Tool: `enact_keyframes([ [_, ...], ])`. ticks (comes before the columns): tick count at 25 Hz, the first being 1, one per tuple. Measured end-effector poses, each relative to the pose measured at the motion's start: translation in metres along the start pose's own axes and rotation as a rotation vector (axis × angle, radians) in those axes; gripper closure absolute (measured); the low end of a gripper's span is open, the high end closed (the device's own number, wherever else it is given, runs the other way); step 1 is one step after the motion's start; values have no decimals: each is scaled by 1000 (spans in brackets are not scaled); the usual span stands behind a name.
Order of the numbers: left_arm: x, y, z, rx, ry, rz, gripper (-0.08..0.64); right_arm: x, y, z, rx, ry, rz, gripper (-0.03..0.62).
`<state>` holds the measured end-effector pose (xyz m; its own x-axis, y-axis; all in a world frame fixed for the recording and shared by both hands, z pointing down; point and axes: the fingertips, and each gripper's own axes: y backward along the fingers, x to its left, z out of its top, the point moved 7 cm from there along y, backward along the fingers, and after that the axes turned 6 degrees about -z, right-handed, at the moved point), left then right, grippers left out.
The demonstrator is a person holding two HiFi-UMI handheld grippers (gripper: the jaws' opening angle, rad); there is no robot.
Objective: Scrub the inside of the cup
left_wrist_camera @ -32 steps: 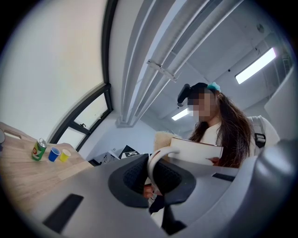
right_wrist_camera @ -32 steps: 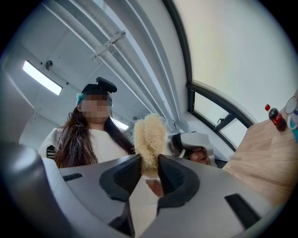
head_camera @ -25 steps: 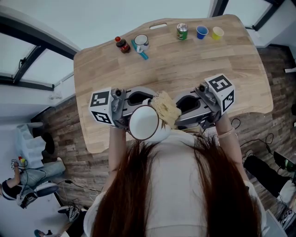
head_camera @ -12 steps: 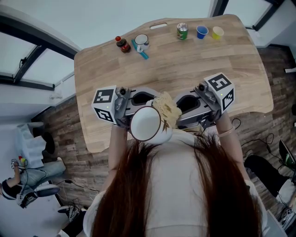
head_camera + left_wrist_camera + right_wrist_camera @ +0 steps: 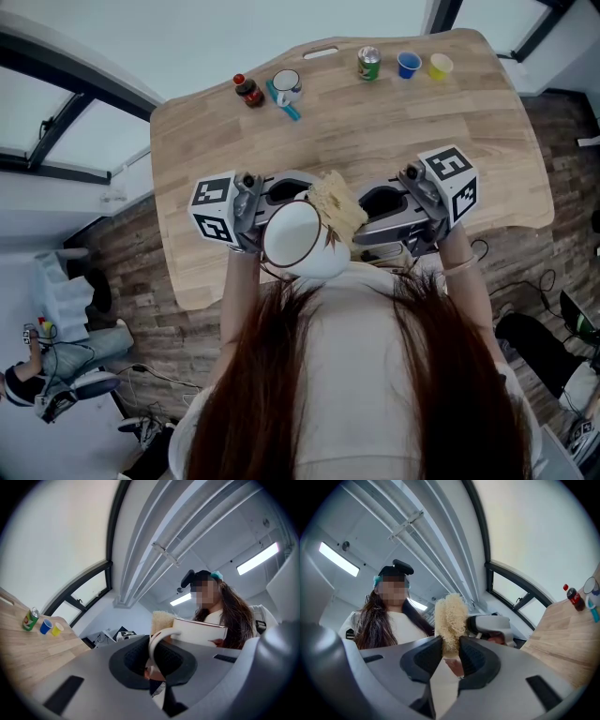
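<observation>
**Sponge at the cup's rim, on its right side**

The left gripper [image 5: 153, 665] has its fingers closed narrow on the cup's handle [image 5: 156, 641]. It holds the cup [image 5: 293, 234] in the air, close to the person's chest and clear of the tabletop [image 5: 375, 131]. In the head view the cup's mouth faces up toward the camera, so its long axis runs roughly up and down, tipped a little.

The right gripper [image 5: 451, 654] has its fingers pinched on the lower end of a pale, fibrous sponge [image 5: 451, 618], whose free end sticks out past them. The sponge lies at the cup's right and far rim, between the two grippers. It seems to overlap the rim, but I cannot tell whether it touches.

The right gripper is therefore the one to work. Judging from this, the sponge must travel leftward and down along the cup's axis to reach the inside wall.
</observation>
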<state>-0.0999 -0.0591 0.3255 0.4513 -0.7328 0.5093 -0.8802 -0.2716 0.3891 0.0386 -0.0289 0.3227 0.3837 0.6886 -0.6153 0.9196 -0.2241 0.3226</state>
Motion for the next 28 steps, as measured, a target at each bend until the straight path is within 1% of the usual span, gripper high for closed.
enact_keyframes([
  [8,3,7,-1,-21,-4,33,537,2,0,1,-5,29,-31,482],
  [16,9,11,0,-33,-8,84,537,2,4,4,-11,48,-68,482],
  [28,22,18,2,-84,24,199,537,2,15,13,-14,106,-185,482],
])
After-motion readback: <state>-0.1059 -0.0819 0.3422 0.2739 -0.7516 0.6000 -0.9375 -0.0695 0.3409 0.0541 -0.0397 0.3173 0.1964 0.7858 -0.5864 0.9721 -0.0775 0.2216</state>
